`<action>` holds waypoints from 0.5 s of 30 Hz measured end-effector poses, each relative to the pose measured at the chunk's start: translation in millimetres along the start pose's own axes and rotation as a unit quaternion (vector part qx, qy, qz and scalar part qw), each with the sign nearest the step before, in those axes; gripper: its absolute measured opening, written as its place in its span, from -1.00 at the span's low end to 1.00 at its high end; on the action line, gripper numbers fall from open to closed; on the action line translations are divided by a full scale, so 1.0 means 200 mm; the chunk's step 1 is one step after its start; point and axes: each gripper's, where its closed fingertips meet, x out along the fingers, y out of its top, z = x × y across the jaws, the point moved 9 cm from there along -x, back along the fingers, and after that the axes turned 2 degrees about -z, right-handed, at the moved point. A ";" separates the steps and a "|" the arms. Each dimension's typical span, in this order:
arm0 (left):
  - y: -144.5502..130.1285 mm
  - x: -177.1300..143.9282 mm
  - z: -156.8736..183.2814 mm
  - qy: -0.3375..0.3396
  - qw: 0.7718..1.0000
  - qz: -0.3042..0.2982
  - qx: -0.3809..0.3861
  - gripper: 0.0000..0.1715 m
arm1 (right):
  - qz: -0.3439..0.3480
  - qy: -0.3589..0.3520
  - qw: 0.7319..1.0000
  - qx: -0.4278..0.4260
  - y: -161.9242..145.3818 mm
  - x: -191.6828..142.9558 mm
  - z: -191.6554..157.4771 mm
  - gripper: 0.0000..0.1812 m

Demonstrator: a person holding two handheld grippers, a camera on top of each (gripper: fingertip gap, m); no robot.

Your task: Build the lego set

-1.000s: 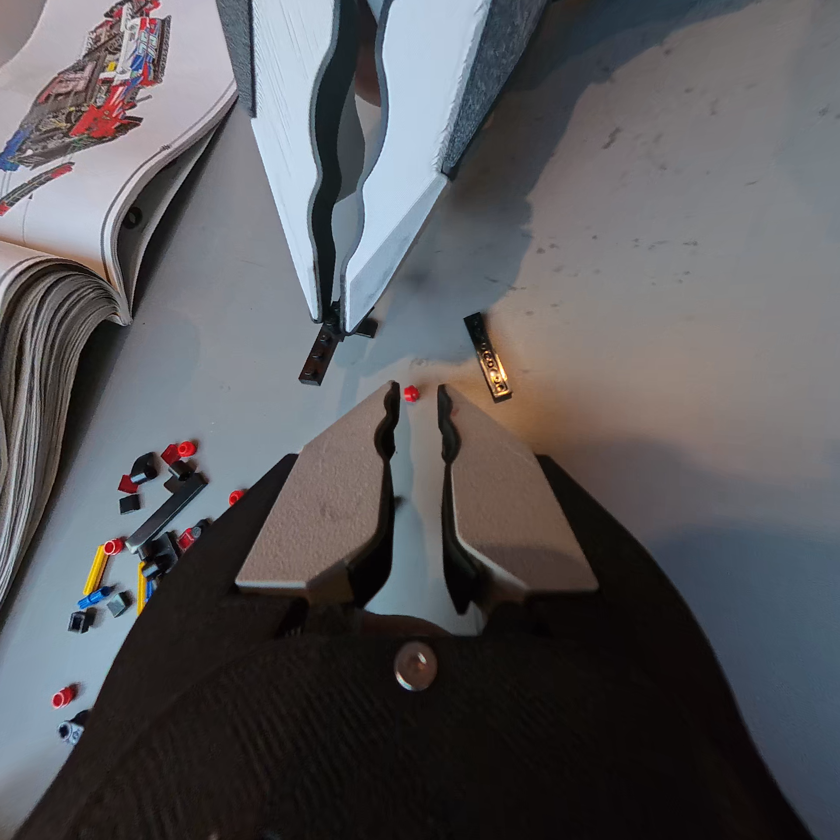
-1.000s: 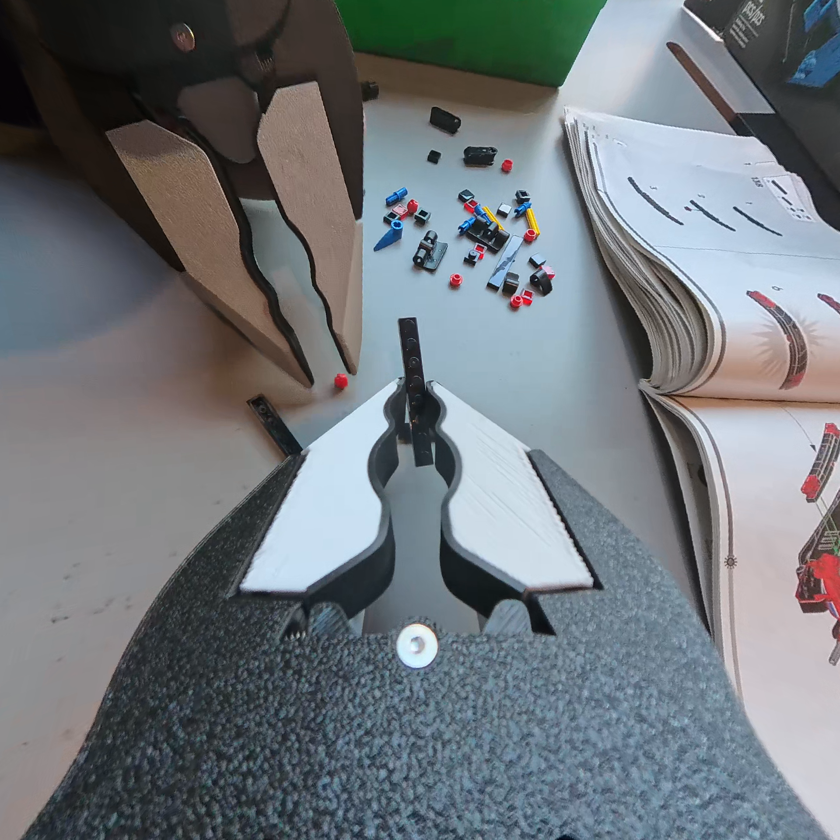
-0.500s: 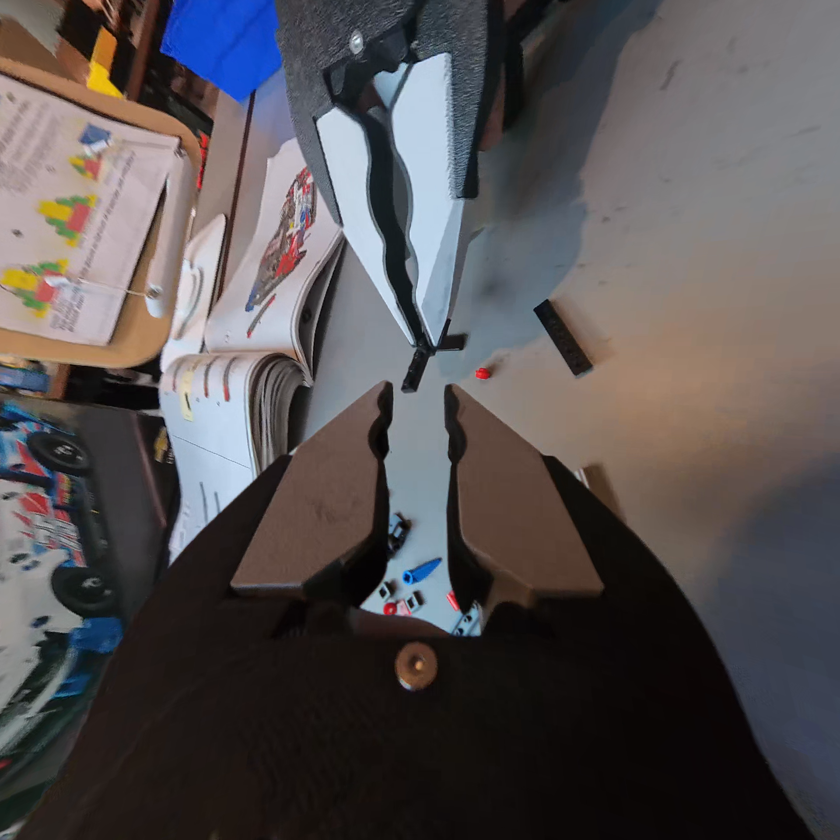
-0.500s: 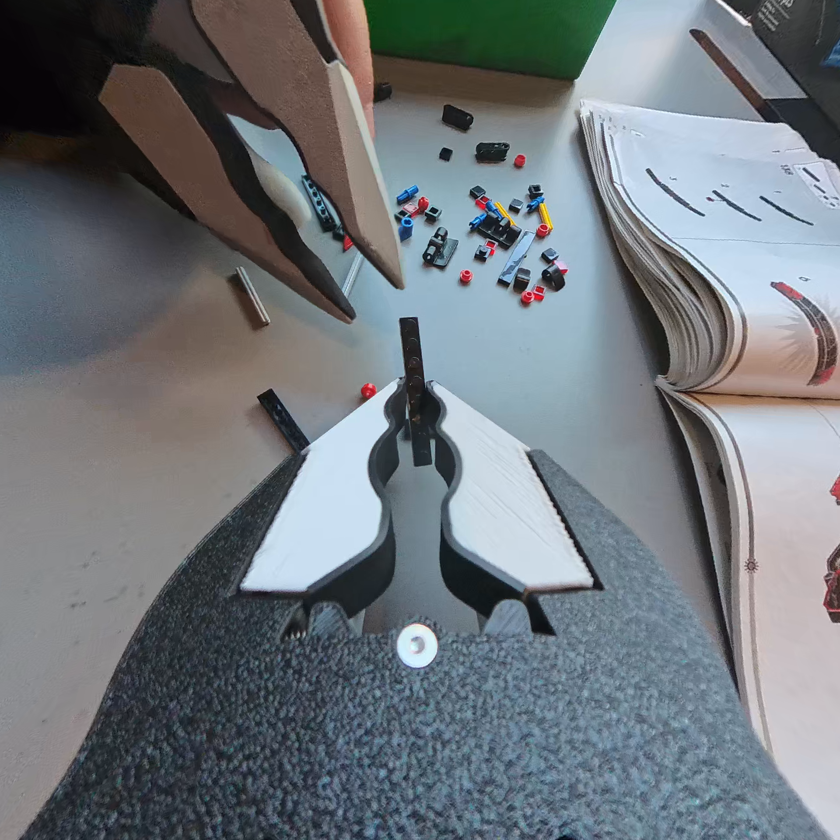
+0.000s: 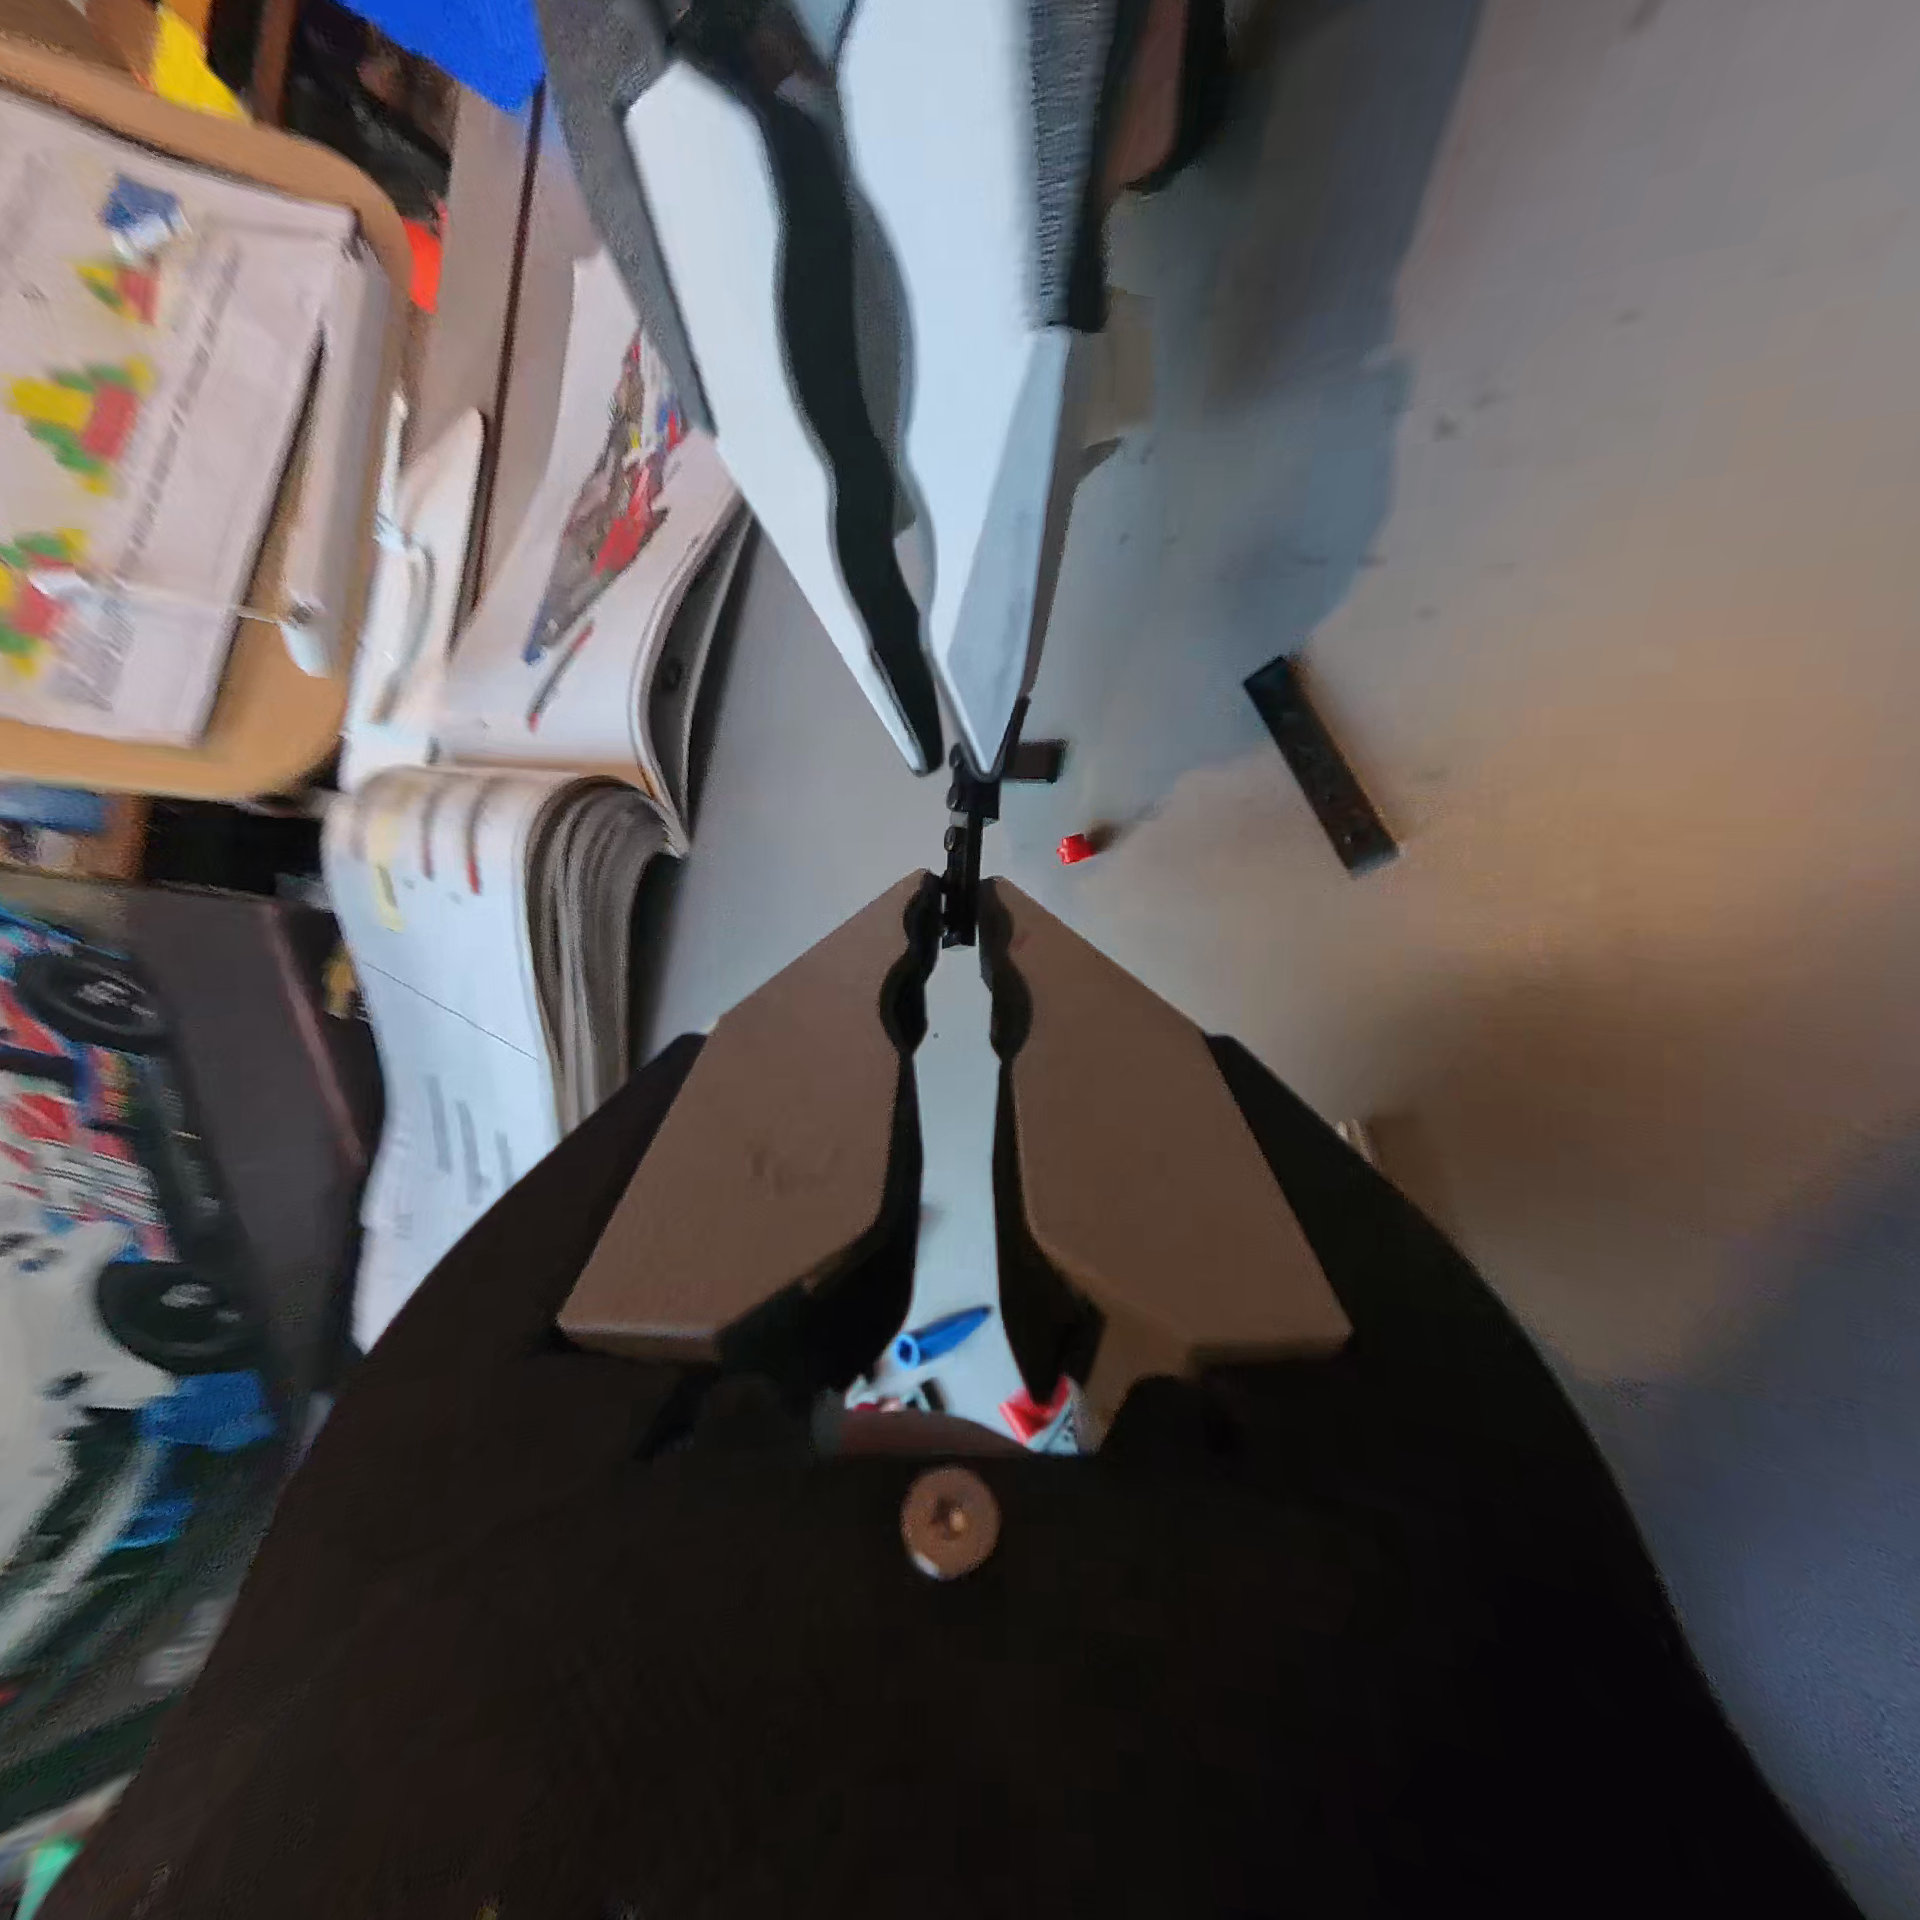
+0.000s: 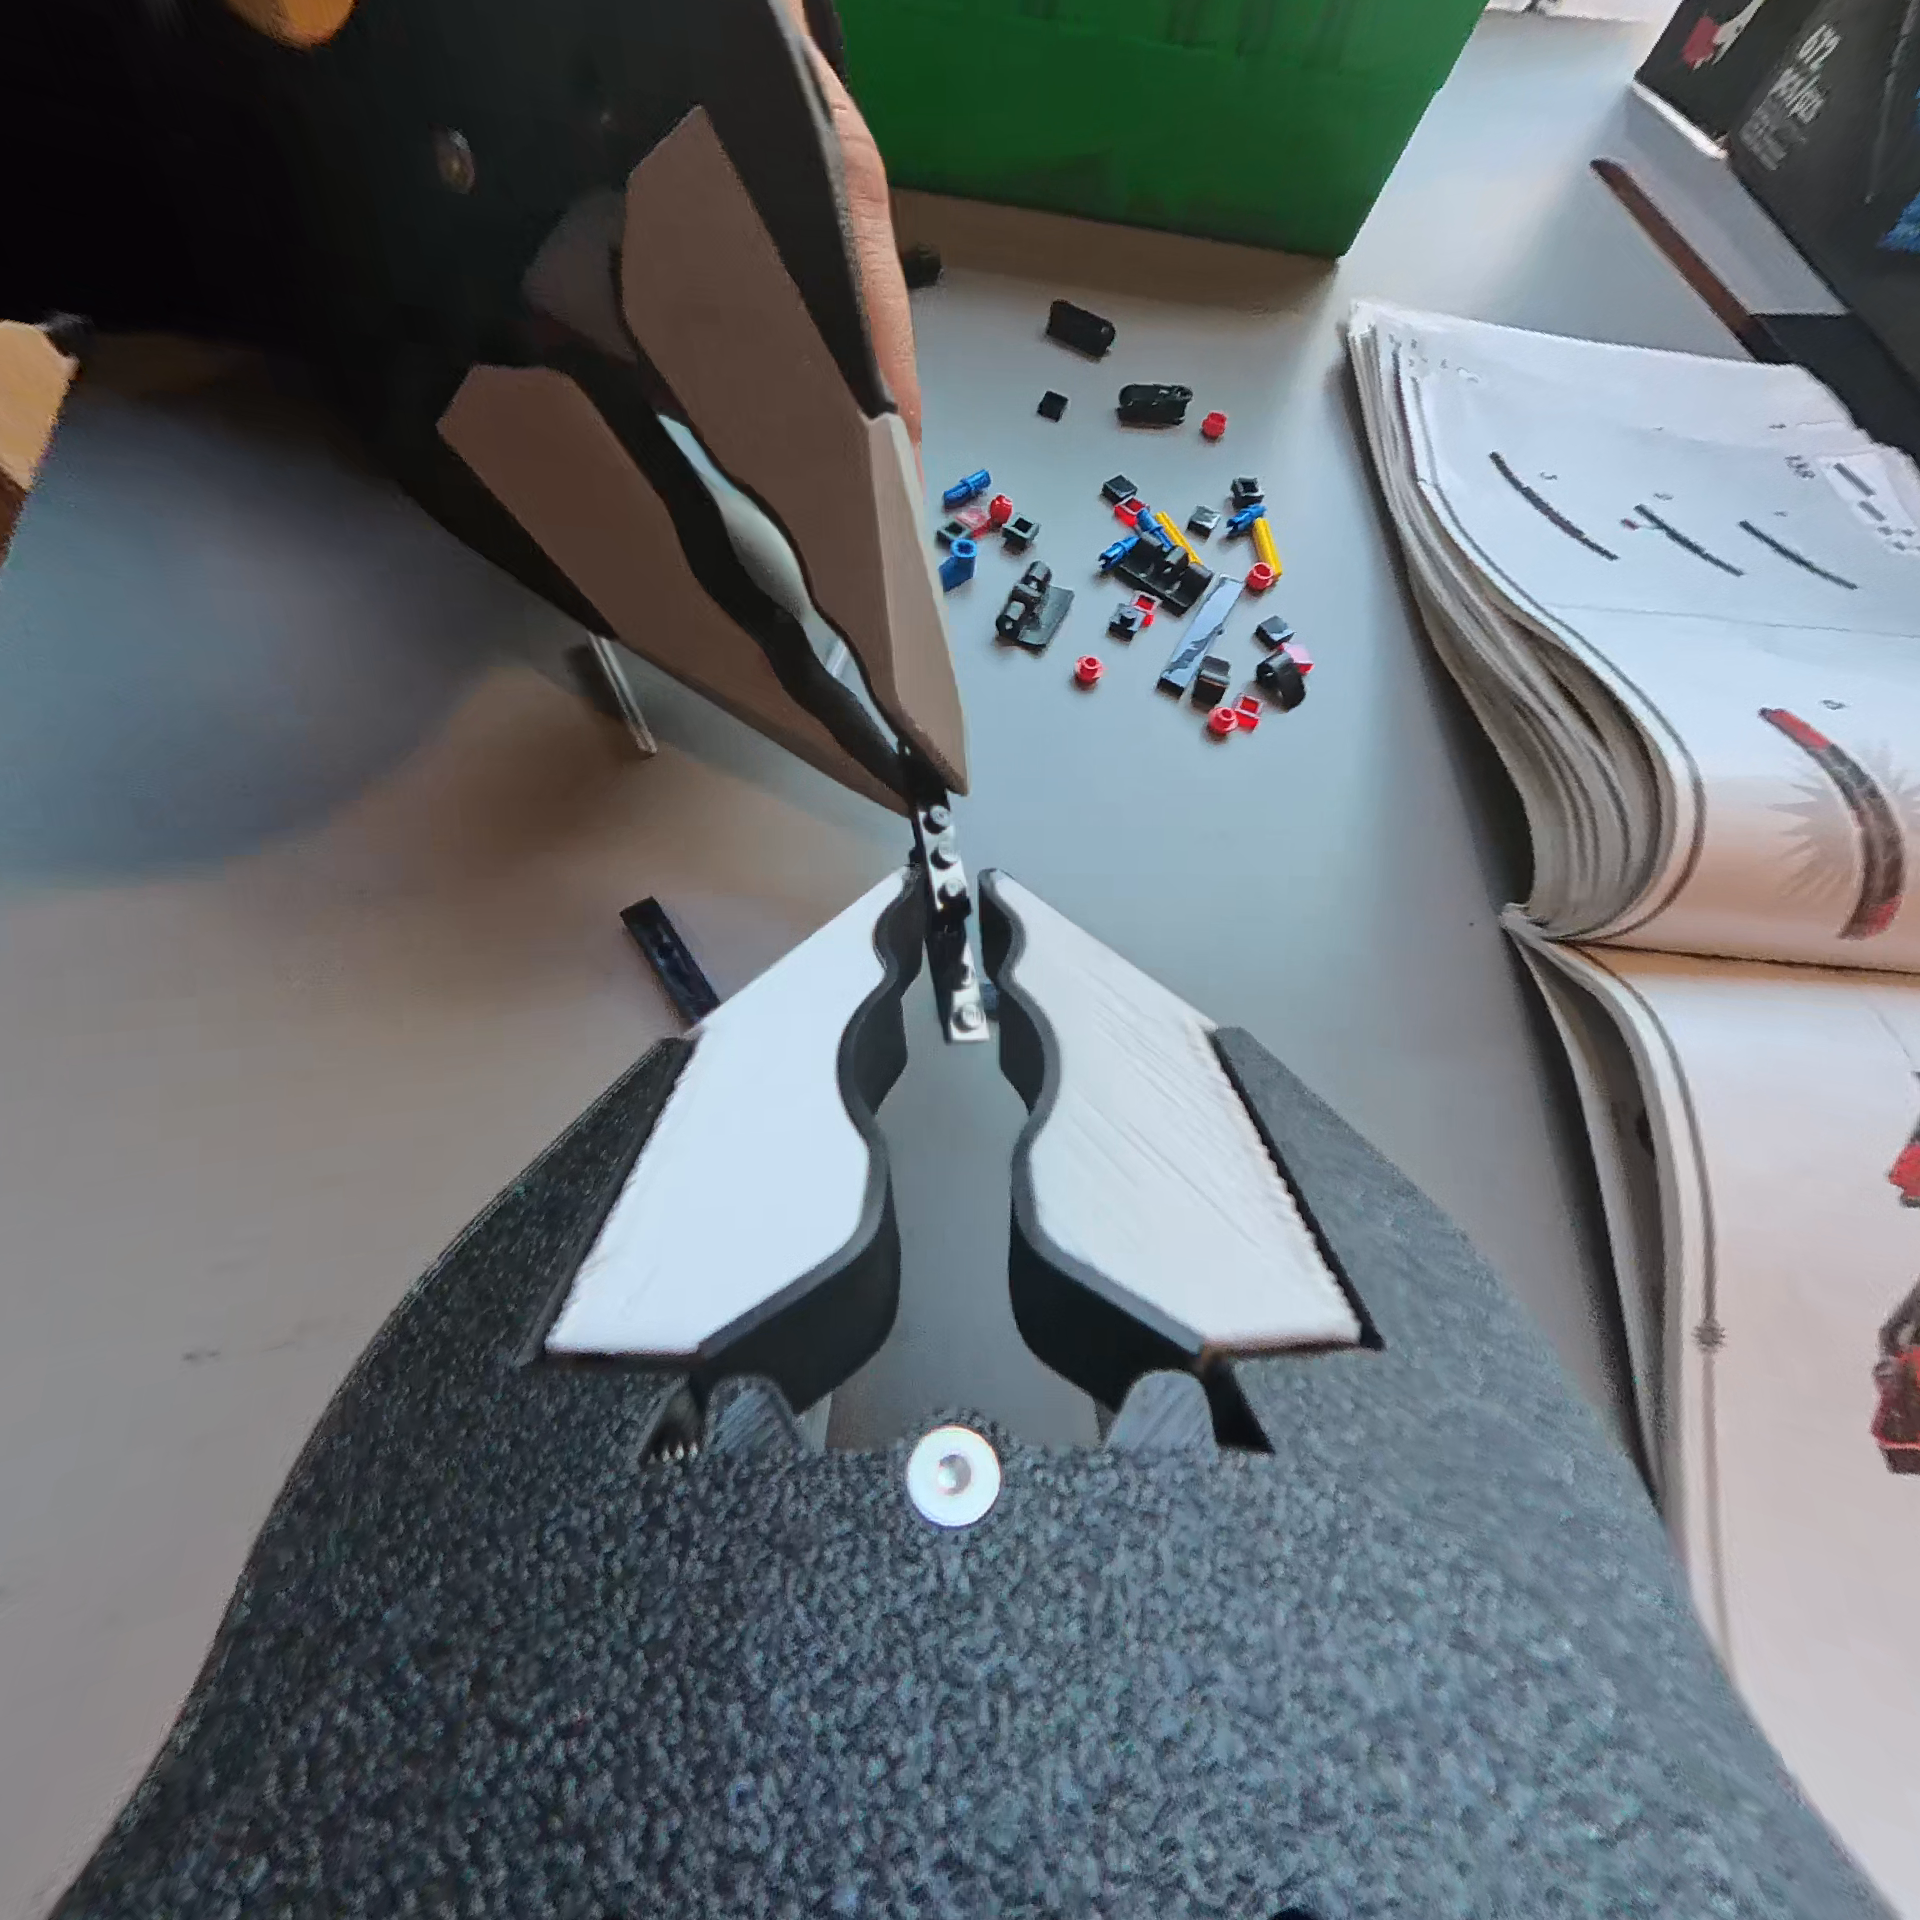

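Right wrist view: narrow black plate pinched at both ends

Right wrist view, fingers first: the right gripper [image 6: 948,899] has its white fingers [image 6: 758,1132] nearly closed, tips clamped on the flat faces of a narrow black plate [image 6: 951,935]. The plate stands on edge, studs showing, raised off the table [image 6: 312,1039]. Its near end sits back in the gap between the fingers; its far end runs up into the tips of the left gripper [image 6: 920,769], whose tan fingers are also drawn almost together on it. Left wrist view confirms: left gripper [image 5: 958,902] tips closed on the plate's end [image 5: 961,883].

Handling, as judged: hard plastic, stiff, very light, smooth-sided. Thin enough to twist or pop out of a tip pinch if the two grips pull off-axis. Best hold looks to be across the flat faces near an end, leaving studs free.

Outward on the table: a second black plate [image 6: 670,961] lies flat just left of the right gripper; a small red stud [image 5: 1072,849] near it. Loose pieces [image 6: 1153,582] scatter toward the far edge, before a green bin [image 6: 1143,104]. An open instruction booklet [image 6: 1662,675] fills the right edge.
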 end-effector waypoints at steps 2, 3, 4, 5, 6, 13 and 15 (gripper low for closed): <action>-0.02 0.01 -0.03 -0.043 0.996 -0.012 -0.076 -0.96 | 0.000 -0.014 1.000 -0.024 0.00 -0.01 0.00 -0.86; -0.04 0.02 -0.04 -0.057 0.992 -0.021 -0.114 -0.96 | 0.002 -0.023 0.999 -0.037 0.00 -0.01 0.00 -0.83; -0.06 0.03 -0.05 -0.079 0.984 -0.028 -0.155 -0.96 | 0.003 -0.028 0.998 -0.051 0.00 -0.02 -0.01 -0.81; -0.08 0.03 -0.05 -0.116 0.973 -0.031 -0.195 -0.96 | 0.005 -0.032 0.997 -0.065 0.01 -0.02 -0.02 -0.80; -0.09 0.04 -0.06 -0.140 0.962 -0.029 -0.232 -0.96 | 0.006 -0.038 0.996 -0.077 0.01 -0.02 -0.03 -0.80; -0.14 0.06 -0.07 -0.188 0.912 -0.036 -0.363 -0.96 | -0.028 -0.013 0.991 -0.131 -0.02 -0.01 -0.08 -1.00; -0.14 0.07 -0.07 -0.210 0.896 -0.032 -0.390 -0.95 | -0.034 -0.010 0.991 -0.128 -0.03 0.00 -0.09 -0.98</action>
